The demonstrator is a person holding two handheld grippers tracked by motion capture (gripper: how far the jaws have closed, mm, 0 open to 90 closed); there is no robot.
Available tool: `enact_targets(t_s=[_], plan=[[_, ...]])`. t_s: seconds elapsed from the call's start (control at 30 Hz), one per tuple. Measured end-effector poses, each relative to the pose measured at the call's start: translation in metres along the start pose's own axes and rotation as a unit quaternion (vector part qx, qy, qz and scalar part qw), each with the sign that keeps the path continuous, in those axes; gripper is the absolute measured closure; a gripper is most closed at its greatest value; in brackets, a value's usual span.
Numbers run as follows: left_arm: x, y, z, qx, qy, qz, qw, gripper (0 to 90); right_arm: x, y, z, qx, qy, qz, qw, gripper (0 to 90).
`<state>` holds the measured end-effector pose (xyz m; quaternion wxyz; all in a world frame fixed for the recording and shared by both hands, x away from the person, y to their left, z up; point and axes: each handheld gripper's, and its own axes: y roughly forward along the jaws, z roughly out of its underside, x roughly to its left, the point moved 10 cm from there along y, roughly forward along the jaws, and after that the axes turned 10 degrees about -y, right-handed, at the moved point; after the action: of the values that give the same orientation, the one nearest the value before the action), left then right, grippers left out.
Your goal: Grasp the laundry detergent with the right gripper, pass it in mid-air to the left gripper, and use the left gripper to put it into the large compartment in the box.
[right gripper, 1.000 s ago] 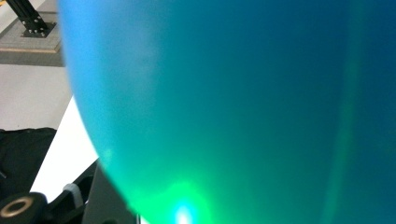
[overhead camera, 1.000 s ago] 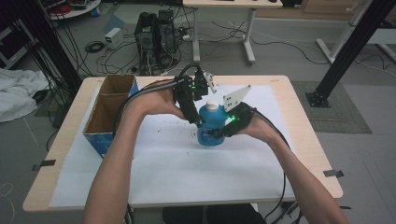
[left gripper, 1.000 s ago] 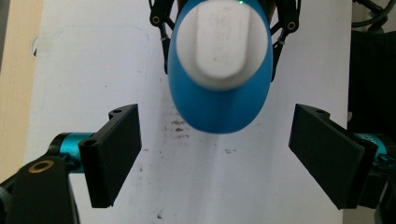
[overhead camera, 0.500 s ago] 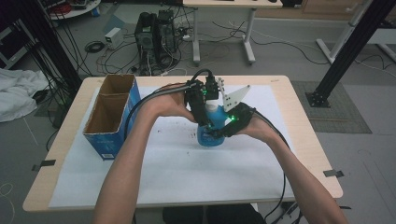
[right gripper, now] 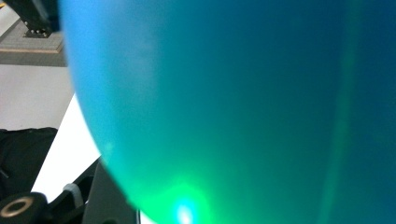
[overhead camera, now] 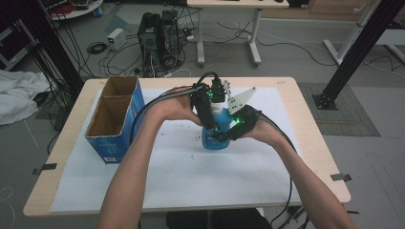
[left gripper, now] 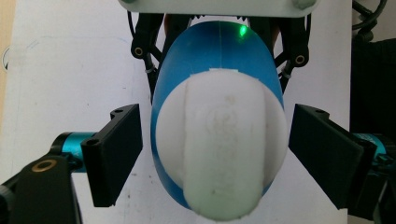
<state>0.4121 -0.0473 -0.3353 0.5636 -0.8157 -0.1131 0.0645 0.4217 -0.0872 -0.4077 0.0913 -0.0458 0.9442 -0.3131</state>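
Note:
A blue bottle (overhead camera: 212, 139) with a white cap (left gripper: 219, 144) stands upright on the white sheet at the table's middle. My right gripper (overhead camera: 225, 133) comes in from the right and is shut on the bottle's body, whose blue wall (right gripper: 233, 93) looms close in the right gripper view. My left gripper (overhead camera: 211, 117) points down over the bottle's top. In the left gripper view its two black jaws straddle the cap with a thin gap on each side, so my left gripper (left gripper: 215, 156) is open.
An open blue cardboard box (overhead camera: 114, 117) stands at the table's left. The white sheet (overhead camera: 191, 191) covers most of the tabletop, with a few dark specks left of the bottle. Cables trail from both grippers toward the front edge.
My left gripper has shifted right from beside the bottle to directly over its cap. The right gripper and the bottle have stayed put.

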Motion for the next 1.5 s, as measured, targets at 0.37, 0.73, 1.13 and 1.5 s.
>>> enact_targets(t_s=[0.37,0.73,1.13,1.5], plan=[[0.0016,0.0045,-0.001,0.004,-0.001,0.0,1.0,23.8,-0.0004,0.0028,0.0008,0.0,-0.001,-0.001,1.0,44.1],[0.0037,0.0046,0.0012,0.011,0.005,-0.002,0.9999,26.6,0.0004,0.005,0.0016,0.001,0.008,-0.002,1.0,44.0],[0.0038,0.0066,0.0013,0.013,0.006,-0.002,0.9999,30.3,-0.0003,0.0061,0.0023,0.001,0.01,-0.002,1.0,44.0],[0.0028,0.0075,-0.0005,0.008,0.005,-0.002,1.0,33.1,-0.0001,0.0053,0.0022,0.002,0.011,-0.001,0.9999,44.0]])
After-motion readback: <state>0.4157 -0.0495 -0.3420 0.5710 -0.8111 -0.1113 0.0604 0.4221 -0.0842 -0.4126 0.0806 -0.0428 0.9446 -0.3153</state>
